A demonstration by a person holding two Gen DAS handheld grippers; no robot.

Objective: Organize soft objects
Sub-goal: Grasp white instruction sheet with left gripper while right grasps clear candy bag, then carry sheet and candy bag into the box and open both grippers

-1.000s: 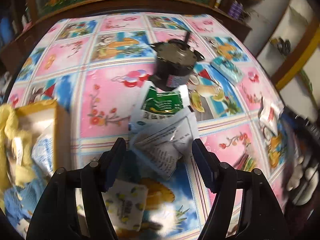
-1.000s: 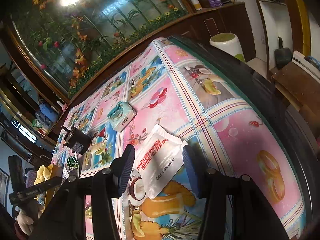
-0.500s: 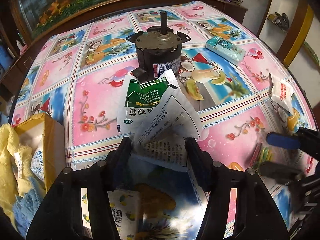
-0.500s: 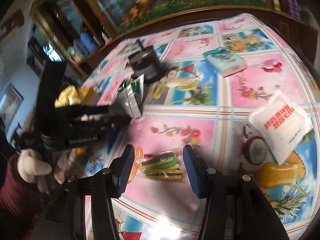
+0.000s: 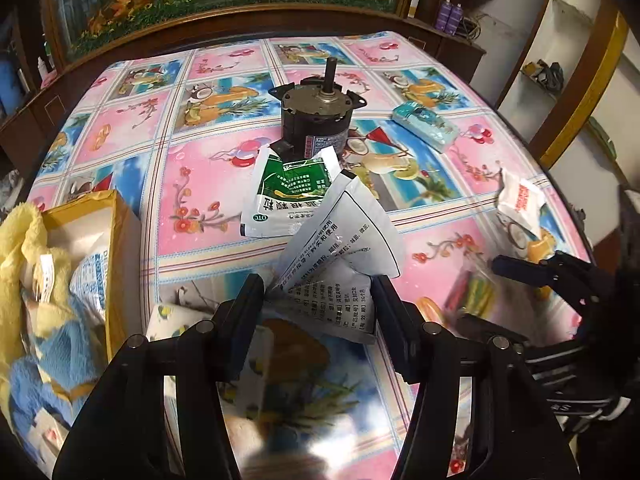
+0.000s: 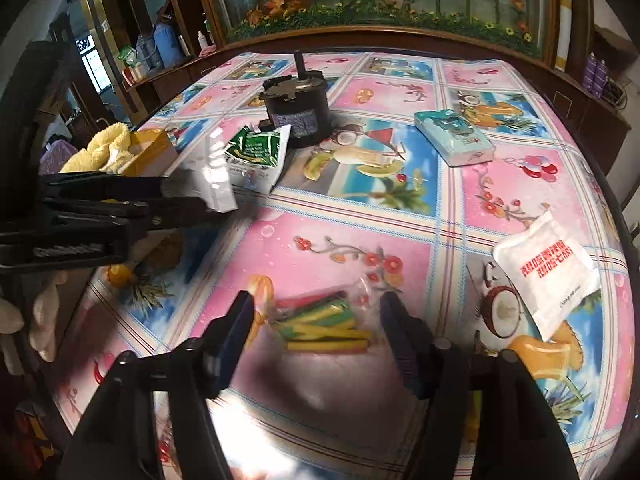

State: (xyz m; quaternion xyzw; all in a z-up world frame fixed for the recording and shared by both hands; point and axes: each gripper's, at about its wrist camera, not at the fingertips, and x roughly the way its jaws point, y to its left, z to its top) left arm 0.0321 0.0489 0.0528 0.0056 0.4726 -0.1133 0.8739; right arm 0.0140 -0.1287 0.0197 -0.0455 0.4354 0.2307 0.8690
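While the left claw (image 5: 318, 312) pinches a light, crinkly silver sachet (image 5: 340, 264) above the tabletop (image 6: 344, 240), the right claw (image 6: 316, 324), spread, brackets a slippery bag of coloured sticks (image 6: 324, 324); grasp its middle.

Pink and blue squares on the tablecloth (image 6: 344, 248), printed with fruit, flowers, coconuts and drinks, ruled off by pale striped bands. Dark grey, near black, on the motor (image 5: 316, 120) at the far middle. Green and white with white lettering on the sachet (image 5: 288, 196) just before it. Silver-white with black print on the creased sachet (image 5: 340, 264). Pale teal on the tissue pack (image 6: 452, 136) at the far right. White with red characters on the packet (image 6: 548, 268) at the right. Red, green, yellow and black strips inside the clear bag (image 6: 324, 324). Yellow on the box (image 5: 116, 240) at the left, with a pale yellow cloth (image 5: 20, 248) and a blue cloth (image 5: 52, 364) in it.
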